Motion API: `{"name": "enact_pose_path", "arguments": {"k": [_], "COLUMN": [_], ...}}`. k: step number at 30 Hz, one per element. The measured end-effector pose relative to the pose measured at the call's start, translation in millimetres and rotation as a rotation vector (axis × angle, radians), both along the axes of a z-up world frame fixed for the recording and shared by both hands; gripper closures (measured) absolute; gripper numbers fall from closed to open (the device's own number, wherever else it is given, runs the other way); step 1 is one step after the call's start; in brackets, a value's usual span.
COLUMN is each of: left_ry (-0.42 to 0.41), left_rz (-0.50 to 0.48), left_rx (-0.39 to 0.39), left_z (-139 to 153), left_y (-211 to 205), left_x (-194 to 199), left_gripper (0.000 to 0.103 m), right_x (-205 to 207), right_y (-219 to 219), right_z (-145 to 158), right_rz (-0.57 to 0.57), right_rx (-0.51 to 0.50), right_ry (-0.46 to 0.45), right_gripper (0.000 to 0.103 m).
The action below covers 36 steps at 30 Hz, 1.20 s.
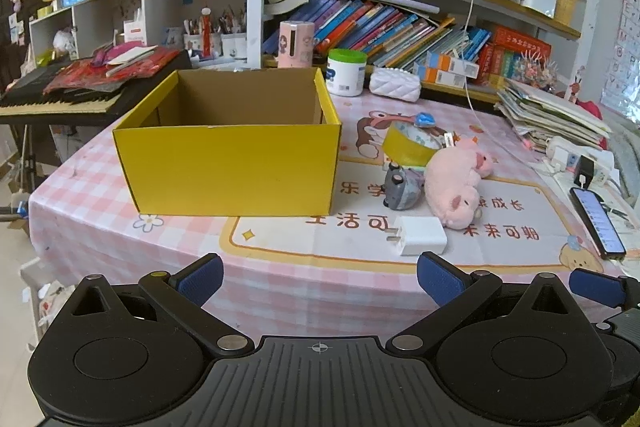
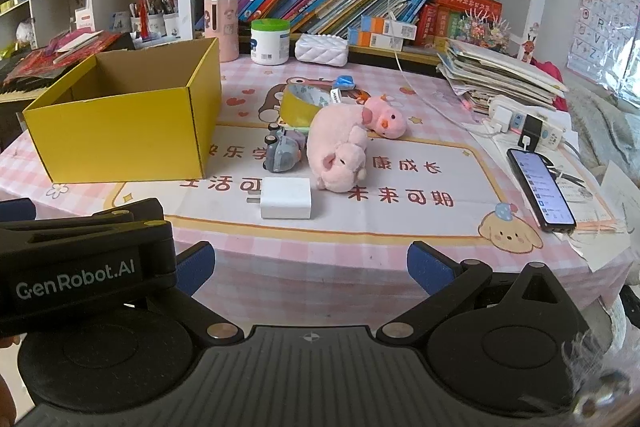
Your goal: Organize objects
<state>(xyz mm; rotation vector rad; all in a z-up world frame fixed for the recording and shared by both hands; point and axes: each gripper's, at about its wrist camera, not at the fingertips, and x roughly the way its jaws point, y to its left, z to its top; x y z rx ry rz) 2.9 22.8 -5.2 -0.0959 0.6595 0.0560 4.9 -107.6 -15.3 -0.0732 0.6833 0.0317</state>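
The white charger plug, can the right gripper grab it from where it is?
Probably yes. The white charger plug lies alone on the tablecloth ahead of the open right gripper, and nothing stands between them; the pink plush pig sits behind it.

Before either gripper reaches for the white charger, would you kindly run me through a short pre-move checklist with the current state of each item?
1. Left gripper open and empty: ok.
2. Right gripper open and empty: ok.
3. Yellow box upright, top open, nothing visible inside: ok, though its floor is hidden.
4. White charger lying apart from the pink plush, free to grasp: ok.
5. Phone on its cable, clear of the path to the box: ok.
6. Yellow tape roll free of the plush: cannot tell.
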Motion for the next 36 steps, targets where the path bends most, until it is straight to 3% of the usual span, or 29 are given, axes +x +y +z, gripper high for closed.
{"name": "enact_pose_path", "arguments": {"k": [12, 23, 31, 36], "left_ry": [0.004, -0.05, -0.004, 0.068], "left_rz": [0.02, 0.199, 0.305, 0.382], "left_rx": [-0.027, -0.061, -0.069, -0.065], "left_z": [-1.0, 3.5, -1.2, -13.4], "left_y": [-12.8, -2.6, -1.6, -0.9], "left_x": [40.0, 79.1, 99.6, 109.0], "left_gripper": [0.0, 0.0, 0.0, 0.0], "right_x": [44.0, 101.4, 151.7, 180.9], "right_y": [-21.9, -48.7, -69.0, -74.4], "right_z": [-0.1, 2.4, 5.6, -2.1], "right_rz": [0.01, 0.045, 0.064, 0.077], "right_rx": [0.009, 0.054, 0.103, 0.118], "right_ry": [0.008, 0.001, -0.007, 0.01], "right_gripper": [0.0, 0.0, 0.002, 0.009]}}
